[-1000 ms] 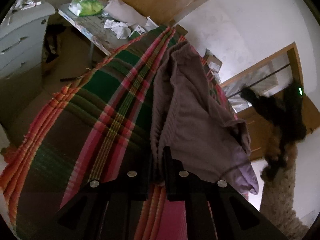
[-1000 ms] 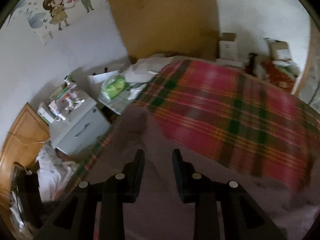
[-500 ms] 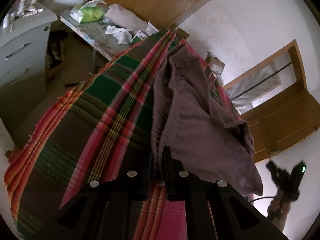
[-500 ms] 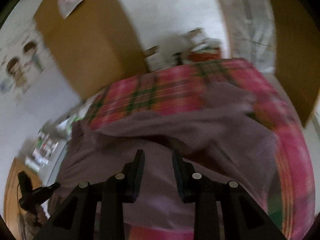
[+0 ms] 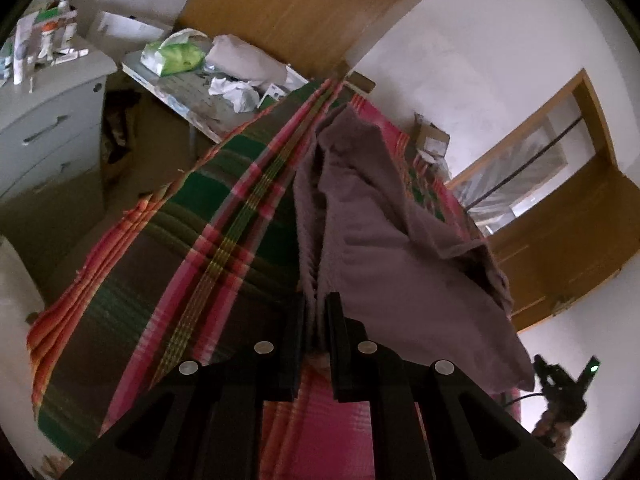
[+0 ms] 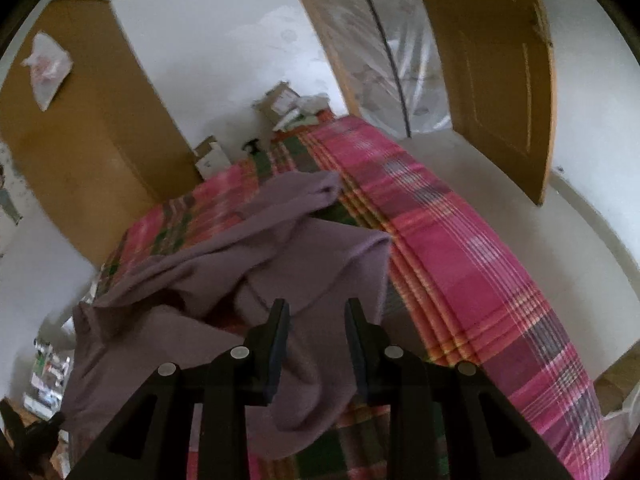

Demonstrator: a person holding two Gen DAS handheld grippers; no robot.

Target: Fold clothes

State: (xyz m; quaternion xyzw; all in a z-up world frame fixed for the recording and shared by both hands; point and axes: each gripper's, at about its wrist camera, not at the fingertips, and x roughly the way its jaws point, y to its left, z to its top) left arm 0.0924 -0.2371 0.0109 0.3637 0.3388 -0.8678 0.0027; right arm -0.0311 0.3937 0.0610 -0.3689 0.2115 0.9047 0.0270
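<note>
A purple knit garment point(image 5: 400, 264) lies crumpled along the plaid bedspread point(image 5: 208, 240). My left gripper point(image 5: 316, 312) is shut on its ribbed hem, which runs up between the fingers. In the right wrist view the same garment point(image 6: 224, 264) spreads in loose folds over the bedspread point(image 6: 460, 264). My right gripper point(image 6: 318, 320) hovers over the near part of the garment, open, with nothing pinched between its fingers. That right gripper point(image 5: 568, 384) also shows small at the lower right of the left wrist view, off the bed's edge.
A cluttered side table point(image 5: 192, 92) and a white drawer cabinet point(image 5: 48, 112) stand left of the bed. Cardboard boxes point(image 6: 280, 100) sit at the far end. An open wooden door point(image 6: 500, 76) and bare floor point(image 6: 520, 208) lie on the right.
My right gripper has swung from facing the cabinet side round to the door side, staying open, and dropped lower in the left wrist view. The left gripper keeps its hold on the hem.
</note>
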